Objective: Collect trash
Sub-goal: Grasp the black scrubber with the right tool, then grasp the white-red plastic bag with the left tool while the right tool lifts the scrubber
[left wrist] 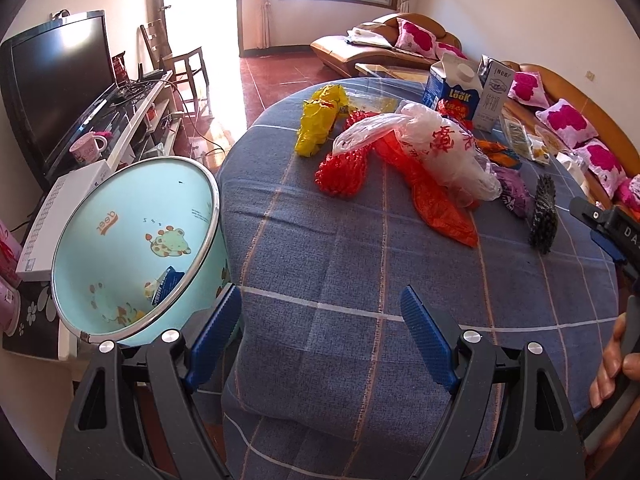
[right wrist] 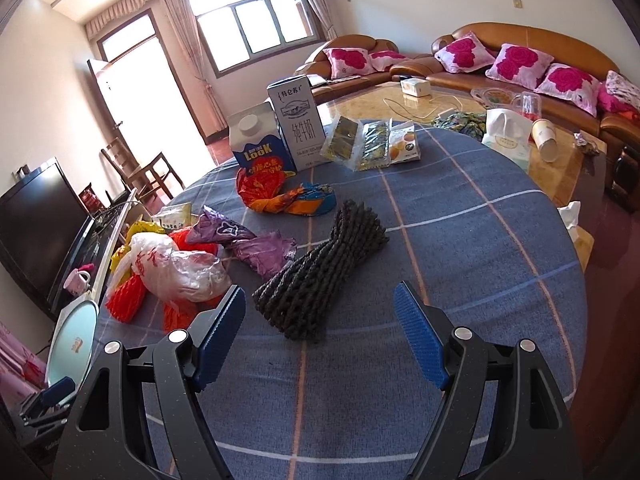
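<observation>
- Trash: loose litter spread over the round worktop [right wrist: 460,216] under a blue plaid cloth; all of it lies on the cloth, none is held.
- Black foam net sleeve [right wrist: 320,272]: twisted, mesh-textured, lying flat just ahead of the right gripper [right wrist: 320,320], between the lines of its fingers.
- Plastic bags: clear bag with red print [left wrist: 432,152] draped over an orange bag [left wrist: 436,204]; red foam net [left wrist: 344,168] and yellow wrapper [left wrist: 320,124] beside them.
- Cartons: blue LOOK milk carton [right wrist: 260,140] and white milk carton [right wrist: 298,124], both upright at the far edge.
- Bin [left wrist: 136,248]: pale blue, cartoon print, just beside the worktop's left edge; a few scraps inside.
- Left gripper [left wrist: 320,332]: open wide, empty, over bare cloth near the bin.
- Right gripper: open wide, empty.
- Step judged: picking the next piece. The black sleeve seems nearest; the move calls for lowering over it and closing, then carrying left to the bin.
</observation>
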Demonstrator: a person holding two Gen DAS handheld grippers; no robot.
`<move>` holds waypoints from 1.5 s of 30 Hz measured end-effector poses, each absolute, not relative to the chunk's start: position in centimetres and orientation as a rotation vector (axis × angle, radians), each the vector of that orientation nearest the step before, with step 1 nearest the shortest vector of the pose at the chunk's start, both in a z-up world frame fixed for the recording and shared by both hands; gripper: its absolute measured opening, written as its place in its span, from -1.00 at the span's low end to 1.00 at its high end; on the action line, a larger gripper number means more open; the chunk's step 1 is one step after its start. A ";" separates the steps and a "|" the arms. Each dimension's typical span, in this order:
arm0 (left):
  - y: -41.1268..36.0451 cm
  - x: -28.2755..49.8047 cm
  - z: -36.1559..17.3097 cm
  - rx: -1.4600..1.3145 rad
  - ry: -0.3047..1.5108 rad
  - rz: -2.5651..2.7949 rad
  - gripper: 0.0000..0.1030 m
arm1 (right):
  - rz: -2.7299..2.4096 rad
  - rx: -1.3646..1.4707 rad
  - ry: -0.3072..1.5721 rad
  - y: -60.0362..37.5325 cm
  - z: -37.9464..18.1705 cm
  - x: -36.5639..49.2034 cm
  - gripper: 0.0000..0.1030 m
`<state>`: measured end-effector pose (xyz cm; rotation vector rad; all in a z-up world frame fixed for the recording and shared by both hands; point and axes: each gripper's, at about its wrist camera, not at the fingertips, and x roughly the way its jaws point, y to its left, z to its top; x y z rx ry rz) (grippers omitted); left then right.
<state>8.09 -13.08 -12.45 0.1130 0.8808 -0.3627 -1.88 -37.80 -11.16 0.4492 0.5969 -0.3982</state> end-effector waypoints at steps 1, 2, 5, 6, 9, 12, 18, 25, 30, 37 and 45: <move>-13.1 8.2 -12.5 0.112 0.882 -0.361 0.56 | -0.400 0.453 0.601 -37.9 -11.2 -1.3 0.49; -13.1 8.3 -12.5 0.110 0.883 -0.359 0.56 | -0.396 0.454 0.612 -38.0 -11.3 -0.7 0.49; -13.0 8.7 -12.6 0.107 0.886 -0.354 0.56 | -0.394 0.459 0.661 -38.1 -12.1 1.3 0.49; -12.9 8.8 -12.6 0.106 0.886 -0.353 0.56 | -0.398 0.456 0.683 -38.1 -12.6 1.9 0.49; -12.7 9.0 -12.7 0.102 0.888 -0.347 0.56 | -0.389 0.493 0.744 -38.4 -14.1 3.0 0.34; -12.7 9.2 -12.9 0.100 0.890 -0.347 0.54 | -0.360 0.539 0.763 -39.0 -14.7 3.0 -0.18; -13.7 9.2 -12.6 0.105 0.880 -0.371 0.54 | -0.356 0.524 0.755 -38.9 -14.3 2.0 -0.56; -15.8 9.5 -11.7 0.118 0.848 -0.390 0.54 | -0.428 0.425 0.691 -39.8 -12.4 0.1 -0.58; -18.1 10.9 -10.5 0.110 0.808 -0.394 0.54 | -0.509 0.373 0.690 -42.6 -11.8 -0.7 -0.57; -22.9 13.3 -9.3 0.057 0.781 -0.423 0.53 | -0.506 0.424 0.727 -44.8 -13.3 -1.0 -0.57; -26.7 15.7 -10.9 0.026 0.833 -0.407 0.18 | -0.472 0.488 0.731 -45.5 -13.8 -1.4 -0.56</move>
